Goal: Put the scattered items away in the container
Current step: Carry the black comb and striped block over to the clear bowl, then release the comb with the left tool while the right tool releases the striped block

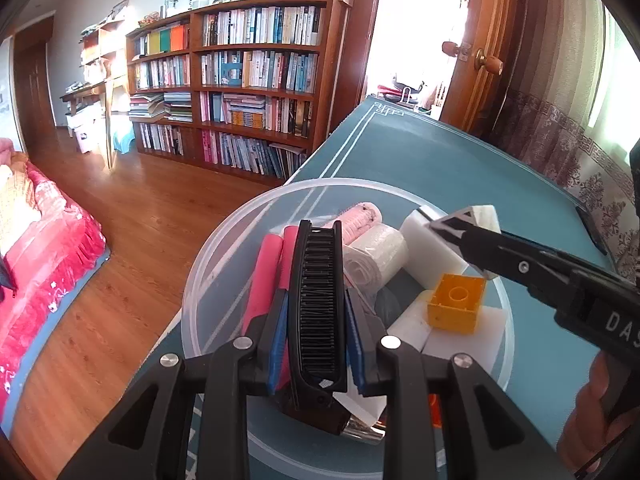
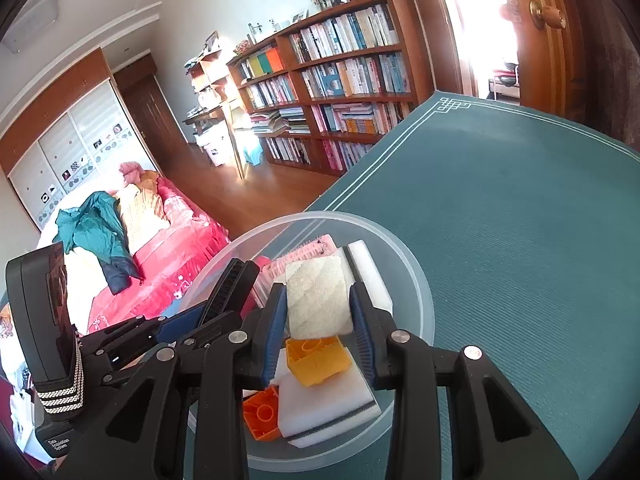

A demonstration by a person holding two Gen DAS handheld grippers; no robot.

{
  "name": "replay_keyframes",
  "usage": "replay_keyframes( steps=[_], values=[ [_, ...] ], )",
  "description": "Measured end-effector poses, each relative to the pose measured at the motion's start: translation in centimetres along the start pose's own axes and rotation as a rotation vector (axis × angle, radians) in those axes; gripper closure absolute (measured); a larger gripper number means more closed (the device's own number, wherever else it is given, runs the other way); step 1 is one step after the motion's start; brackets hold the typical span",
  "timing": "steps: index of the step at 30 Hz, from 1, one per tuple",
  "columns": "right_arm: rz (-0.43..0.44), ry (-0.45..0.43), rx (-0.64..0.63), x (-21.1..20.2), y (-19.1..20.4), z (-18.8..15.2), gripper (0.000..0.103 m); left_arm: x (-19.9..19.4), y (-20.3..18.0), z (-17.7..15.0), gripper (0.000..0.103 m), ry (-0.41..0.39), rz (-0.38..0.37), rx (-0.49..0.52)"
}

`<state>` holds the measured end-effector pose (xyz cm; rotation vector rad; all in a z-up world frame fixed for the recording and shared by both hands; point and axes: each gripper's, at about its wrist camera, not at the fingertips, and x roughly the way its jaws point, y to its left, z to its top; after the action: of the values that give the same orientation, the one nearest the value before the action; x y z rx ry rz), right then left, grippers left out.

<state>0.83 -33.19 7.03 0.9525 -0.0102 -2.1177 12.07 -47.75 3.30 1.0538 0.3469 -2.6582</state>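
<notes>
The left gripper [image 1: 316, 312] pinches a black comb [image 1: 318, 300] above the clear bowl [image 1: 192, 292]; the right gripper [image 2: 320, 320] stands spread around a white roll [image 2: 318, 300]; releasing may topple the yellow brick [image 1: 456, 302] beside it

We find the clear round container [image 2: 420, 292] crowded; a pink roll [image 1: 358, 216], a white roll [image 2: 318, 300], white foam blocks [image 2: 328, 408], a yellow brick [image 1: 456, 304] and an orange brick [image 2: 262, 416] cover most of its floor; bare floor shows only along the left inner wall in the left wrist view. The left gripper [image 1: 316, 312], closed on a black comb [image 1: 318, 304], fills the near left portion over the container; the right gripper [image 2: 320, 320] brackets the white roll from the right; we see little room between the two tools. The teal mat [image 2: 520, 220] beyond and right of the container lies unobstructed up to its border lines; the table edge bounds the left side.
</notes>
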Motion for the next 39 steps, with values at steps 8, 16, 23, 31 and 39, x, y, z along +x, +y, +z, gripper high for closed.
replay_keyframes(
  steps=[8, 16, 23, 31, 39],
  values=[
    [0.025, 0.026, -0.019, 0.8, 0.4, -0.1, 0.068, -1.2, 0.3, -0.2, 0.037, -0.020, -0.014, -0.001],
    [0.067, 0.063, -0.020, 1.7, 0.9, -0.8, 0.068, -2.8, 0.9, -0.1, 0.024, -0.044, 0.005, -0.002],
    [0.121, 0.085, -0.036, 1.8, 1.9, -1.4, 0.068, -3.7, 1.3, 0.1, 0.021, -0.058, 0.039, -0.004],
    [0.117, 0.057, 0.002, 0.2, 1.0, -2.2, 0.068, -3.8, 1.8, -0.1, 0.017, -0.048, 0.084, -0.035],
    [-0.025, -0.080, 0.019, -4.6, 0.0, -2.8, 0.048, -5.1, 0.8, -0.3, 0.008, -0.087, 0.113, -0.040]
  ],
)
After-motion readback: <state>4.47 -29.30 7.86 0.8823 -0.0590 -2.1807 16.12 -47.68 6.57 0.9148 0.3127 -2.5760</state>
